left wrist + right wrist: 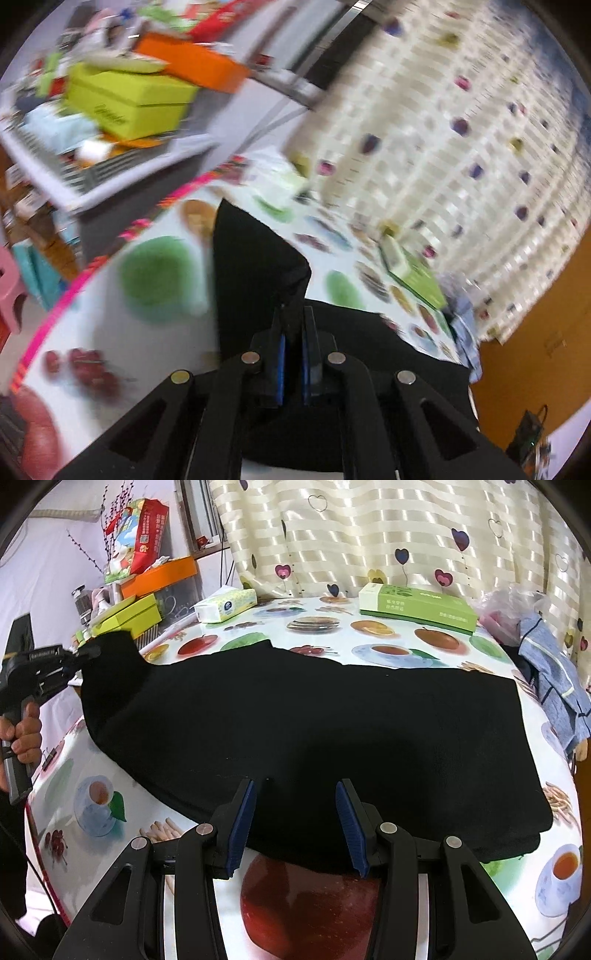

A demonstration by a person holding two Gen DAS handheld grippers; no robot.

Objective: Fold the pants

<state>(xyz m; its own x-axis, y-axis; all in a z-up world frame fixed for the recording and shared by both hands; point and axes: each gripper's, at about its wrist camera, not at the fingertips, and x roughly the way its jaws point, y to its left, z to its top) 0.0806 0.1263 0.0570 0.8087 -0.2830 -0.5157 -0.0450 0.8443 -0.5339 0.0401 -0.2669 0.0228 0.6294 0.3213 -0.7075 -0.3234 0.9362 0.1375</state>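
1. My left tongs (86, 653) are clamped on the pants' (295, 738) end at the worktop's (92, 805) left edge. That end is lifted off the cloth so that, I judge, it can be carried across toward the right edge for the fold. In the left wrist view the blue pads (282, 354) stand nearly together with black fabric pinched at their tips.
2. The pants lie flat across the middle of the worktop, from the raised left end to a squared end near the right edge. The far edge runs short of the tissue pack (225, 605) and green box (417, 605) at the back edge, so the fold path looks clear.
3. My right tongs (295, 812) hover at the near edge, jaws apart, holding nothing. The pants' near hem lies between and under the pads; I cannot tell whether they touch it. I judge they wait there to pin or take the hem.
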